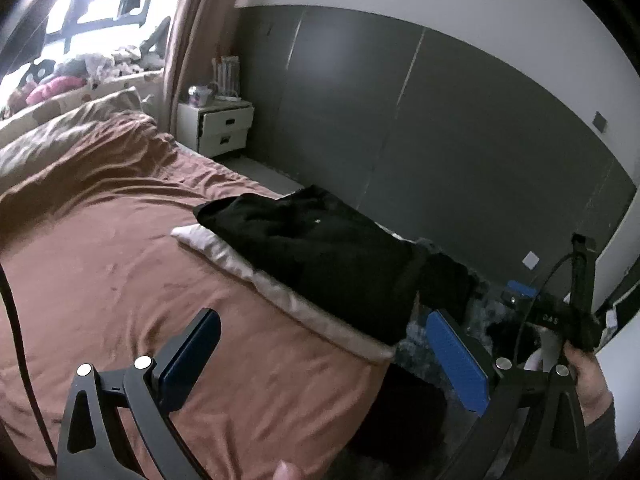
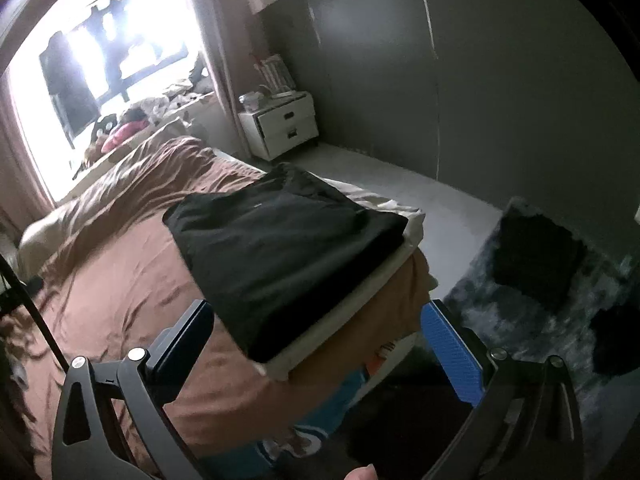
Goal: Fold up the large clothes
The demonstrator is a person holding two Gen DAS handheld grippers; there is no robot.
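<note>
Nearest the left wrist camera, the left gripper (image 1: 324,356) is being held spread wide with nothing between its blue pads (image 1: 456,360), above the brown bedspread (image 1: 120,272). The right gripper (image 2: 320,344) is likewise being held released, its jaws parted and empty. Just beyond both, the folded black garment (image 2: 280,248) is lying flat on a pale cloth (image 2: 340,316) at the bed's corner — no gripper is touching it. On the left camera's right edge, a black device showing faint unreadable digits (image 1: 550,319) is being gripped. Farther off, a dark rug (image 2: 540,312) is lying on the floor; farthest, a white nightstand (image 2: 284,124) is standing by the grey wall.
</note>
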